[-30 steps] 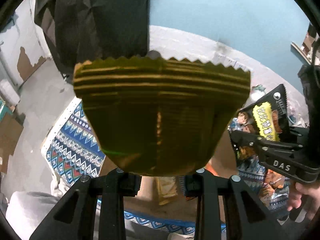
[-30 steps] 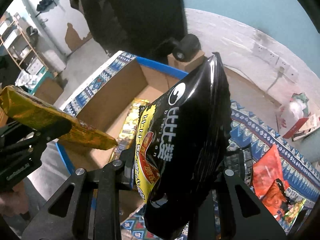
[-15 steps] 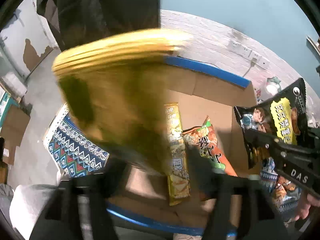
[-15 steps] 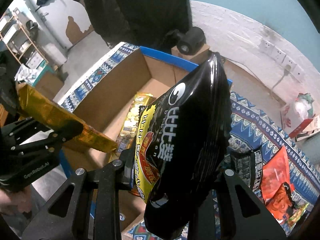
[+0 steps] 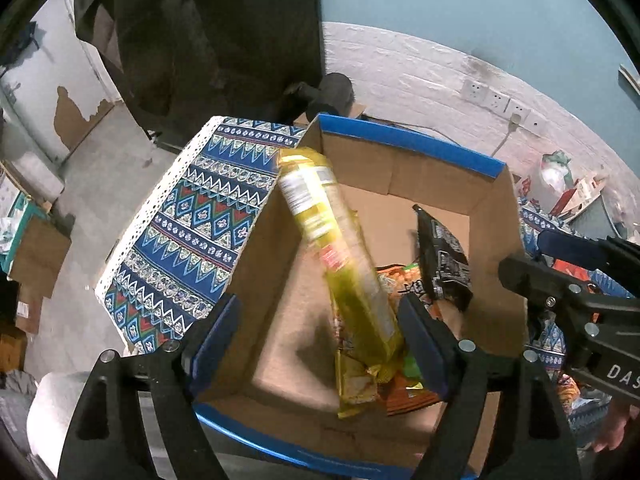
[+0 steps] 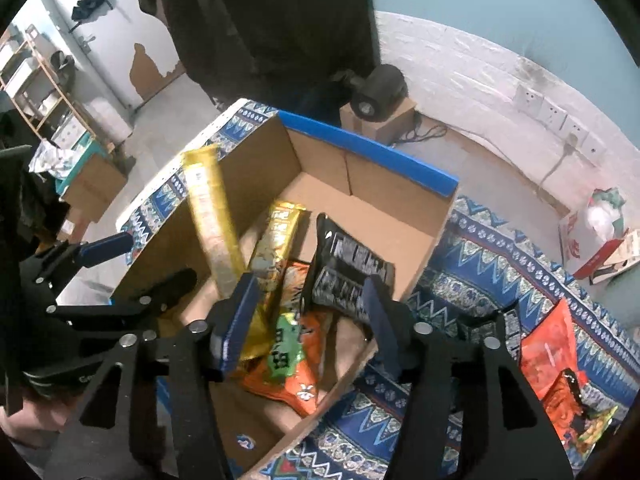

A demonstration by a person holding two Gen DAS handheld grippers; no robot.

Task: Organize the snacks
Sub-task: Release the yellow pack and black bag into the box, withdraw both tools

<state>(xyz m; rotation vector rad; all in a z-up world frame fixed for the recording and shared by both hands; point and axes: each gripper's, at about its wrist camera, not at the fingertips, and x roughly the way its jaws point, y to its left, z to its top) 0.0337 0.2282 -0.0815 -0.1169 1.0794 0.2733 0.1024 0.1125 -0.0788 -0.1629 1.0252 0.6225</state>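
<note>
We have both sets of fingers spread and holding nothing over the cardboard box (image 5: 404,176). The left gripper (image 5: 320,332) stands wide above the box's near edge; the yellow packet (image 5: 340,256) sits between its fingers but touches neither — blurred and tilted, its top end leaning toward the far-left wall, its lower end among the snacks on the box floor. The right gripper (image 6: 308,308) is likewise open, with the black bag (image 6: 348,276) just beyond its fingertips, inside the box and leaning on the orange bag (image 6: 288,356). A second gold packet (image 6: 276,256) lies flat alongside. We judge all of these light, air-filled, crinkly film pouches: soft, somewhat slippery, contents crushable, so they are best taken by the crimped end seam or across a flat face with gentle pressure. More pouches — notably an orange-red bag (image 6: 552,356) — remain on the patterned cloth (image 6: 480,264) at the right, outside the box, so we judge the sorting only partly done.
</note>
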